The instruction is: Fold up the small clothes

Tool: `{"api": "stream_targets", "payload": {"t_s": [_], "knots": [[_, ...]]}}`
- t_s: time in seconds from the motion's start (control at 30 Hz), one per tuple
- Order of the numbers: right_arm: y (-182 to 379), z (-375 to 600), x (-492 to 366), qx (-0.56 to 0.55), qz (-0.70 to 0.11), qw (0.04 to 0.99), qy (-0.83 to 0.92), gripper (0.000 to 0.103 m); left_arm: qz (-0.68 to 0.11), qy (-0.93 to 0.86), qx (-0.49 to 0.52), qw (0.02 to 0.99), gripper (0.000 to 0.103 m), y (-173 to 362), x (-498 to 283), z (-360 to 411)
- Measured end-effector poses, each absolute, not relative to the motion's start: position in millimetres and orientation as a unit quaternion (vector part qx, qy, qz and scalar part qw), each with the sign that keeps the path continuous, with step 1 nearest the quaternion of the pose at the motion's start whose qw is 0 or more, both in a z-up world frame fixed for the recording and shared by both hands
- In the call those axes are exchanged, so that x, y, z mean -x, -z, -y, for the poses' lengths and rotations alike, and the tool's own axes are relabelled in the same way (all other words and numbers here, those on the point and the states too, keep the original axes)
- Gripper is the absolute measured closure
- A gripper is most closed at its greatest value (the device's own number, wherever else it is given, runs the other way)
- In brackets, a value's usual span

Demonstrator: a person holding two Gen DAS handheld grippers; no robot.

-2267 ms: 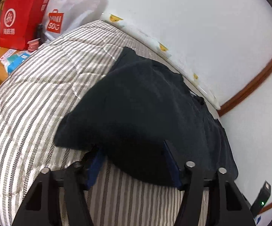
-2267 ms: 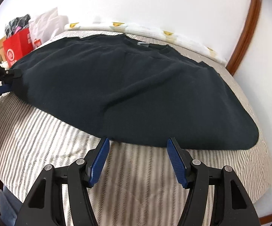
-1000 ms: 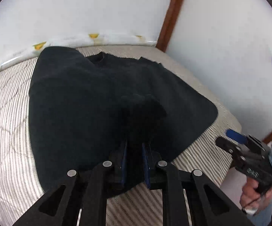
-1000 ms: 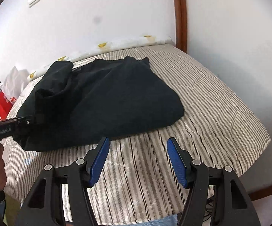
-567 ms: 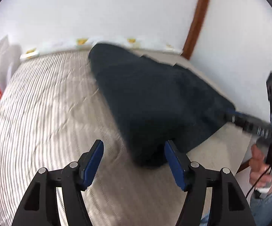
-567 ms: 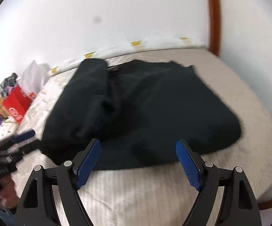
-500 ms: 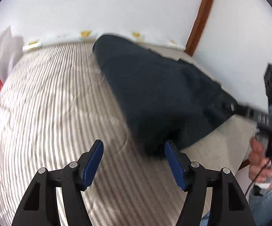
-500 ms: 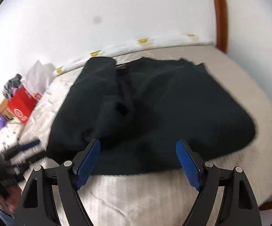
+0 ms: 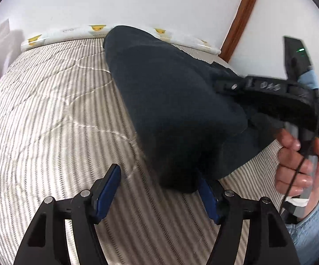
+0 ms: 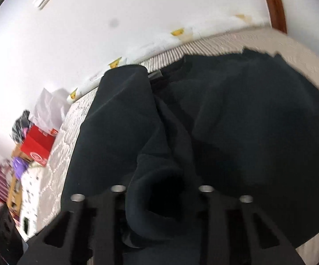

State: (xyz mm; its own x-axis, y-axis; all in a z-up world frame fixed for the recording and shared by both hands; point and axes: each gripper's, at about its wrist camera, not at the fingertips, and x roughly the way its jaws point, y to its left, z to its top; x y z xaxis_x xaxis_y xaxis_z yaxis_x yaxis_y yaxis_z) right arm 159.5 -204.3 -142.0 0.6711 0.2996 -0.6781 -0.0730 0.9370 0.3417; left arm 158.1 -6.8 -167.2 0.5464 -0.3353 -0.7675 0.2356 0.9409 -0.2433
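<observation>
A dark navy garment lies partly folded on the striped bed, one side laid over the other. My left gripper is open just short of the garment's near corner, and its blue pads hold nothing. My right gripper, held by a hand, reaches into the cloth from the right. In the right wrist view the garment fills the frame. The right gripper has its jaws closing on a bunched fold of it, and the cloth hides the pads.
A white, duck-printed strip runs along the bed's far edge against the wall. A brown wooden door frame stands at the back right. A red bag and a white bag sit beyond the bed's left end. The striped quilt left of the garment is bare.
My left gripper let go of the garment, opened and drew back to its near corner. My right gripper moved in over the cloth and closed on a fold.
</observation>
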Motion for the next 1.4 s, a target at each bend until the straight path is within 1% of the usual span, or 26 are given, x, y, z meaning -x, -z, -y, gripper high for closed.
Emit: {"api": "stream_targets", "payload": {"t_s": [0.1, 0.3, 0.43, 0.53, 0.7, 0.77, 0.8, 0.83, 0.87, 0.9, 0.93, 0.97, 1.07, 1.13, 1.2, 1.23, 1.27, 1.33, 1.37, 1.4], "knots": [[124.1, 220.7, -151.8, -0.143, -0.363, 0.915, -0.104, 0.087, -0.449, 0.168, 0.042, 0.877, 0.037, 168.6, -165.0, 25.7], [82.8, 263.9, -128.0, -0.081, -0.287, 0.954, -0.021, 0.088, -0.449, 0.173, 0.021, 0.876, 0.035, 164.5, -172.1, 56.4], [79.5, 306.0, -108.5, -0.041, -0.259, 0.964, 0.053, 0.089, -0.448, 0.198, 0.019, 0.872, 0.035, 160.5, -173.1, 79.8], [87.4, 339.6, -98.5, -0.040, -0.266, 0.958, 0.096, 0.089, -0.446, 0.210, -0.003, 0.870, 0.035, 163.4, -169.5, 99.7], [128.6, 381.7, -97.5, -0.097, -0.324, 0.938, 0.077, 0.088, -0.433, 0.208, -0.031, 0.876, 0.035, 166.0, -164.7, 122.7], [133.5, 380.5, -95.7, -0.095, -0.325, 0.937, 0.081, 0.082, -0.432, 0.203, -0.029, 0.878, 0.036, 166.1, -166.5, 126.5], [132.5, 379.9, -92.7, -0.094, -0.324, 0.938, 0.084, 0.079, -0.433, 0.203, -0.023, 0.878, 0.038, 165.6, -168.9, 127.1], [130.4, 379.9, -87.8, -0.095, -0.322, 0.938, 0.084, 0.073, -0.434, 0.204, -0.018, 0.878, 0.039, 165.2, -170.2, 126.9], [128.8, 381.5, -83.5, -0.097, -0.324, 0.937, 0.088, 0.061, -0.433, 0.204, -0.014, 0.878, 0.043, 164.5, -170.8, 126.4], [129.3, 382.8, -78.3, -0.100, -0.327, 0.936, 0.089, 0.055, -0.433, 0.204, -0.011, 0.878, 0.048, 164.5, -171.0, 126.6], [131.0, 385.4, -72.5, -0.114, -0.334, 0.932, 0.083, 0.043, -0.433, 0.202, -0.009, 0.879, 0.049, 165.1, -171.2, 127.1], [133.3, 388.5, -68.9, -0.127, -0.338, 0.929, 0.076, 0.036, -0.432, 0.199, -0.007, 0.880, 0.052, 165.9, -180.8, 127.6], [147.2, 397.3, -67.4, -0.179, -0.357, 0.915, 0.061, 0.029, -0.424, 0.186, 0.003, 0.886, 0.063, 166.3, -181.5, 126.3], [156.6, 403.4, -71.6, -0.216, -0.365, 0.904, 0.063, 0.026, -0.423, 0.183, 0.013, 0.887, 0.069, 165.5, -180.5, 122.5], [161.9, 401.9, -81.2, -0.238, -0.374, 0.895, 0.058, 0.026, -0.420, 0.181, 0.030, 0.889, 0.076, 162.6, -180.0, 115.2], [163.2, 398.5, -86.3, -0.238, -0.379, 0.892, 0.061, 0.031, -0.418, 0.183, 0.037, 0.889, 0.077, 161.1, -180.8, 111.4], [161.4, 390.5, -92.1, -0.227, -0.378, 0.896, 0.053, 0.050, -0.417, 0.185, 0.039, 0.889, 0.078, 160.3, -179.0, 107.0], [152.9, 373.3, -100.6, -0.190, -0.374, 0.906, 0.058, 0.069, -0.410, 0.182, 0.040, 0.893, 0.080, 155.8, -181.0, 102.5], [145.5, 358.5, -106.2, -0.153, -0.370, 0.914, 0.068, 0.078, -0.407, 0.179, 0.042, 0.895, 0.081, 154.5, -181.3, 99.6], [141.4, 349.6, -109.5, -0.140, -0.365, 0.918, 0.068, 0.080, -0.404, 0.171, 0.049, 0.897, 0.082, 153.1, -182.4, 93.1]]}}
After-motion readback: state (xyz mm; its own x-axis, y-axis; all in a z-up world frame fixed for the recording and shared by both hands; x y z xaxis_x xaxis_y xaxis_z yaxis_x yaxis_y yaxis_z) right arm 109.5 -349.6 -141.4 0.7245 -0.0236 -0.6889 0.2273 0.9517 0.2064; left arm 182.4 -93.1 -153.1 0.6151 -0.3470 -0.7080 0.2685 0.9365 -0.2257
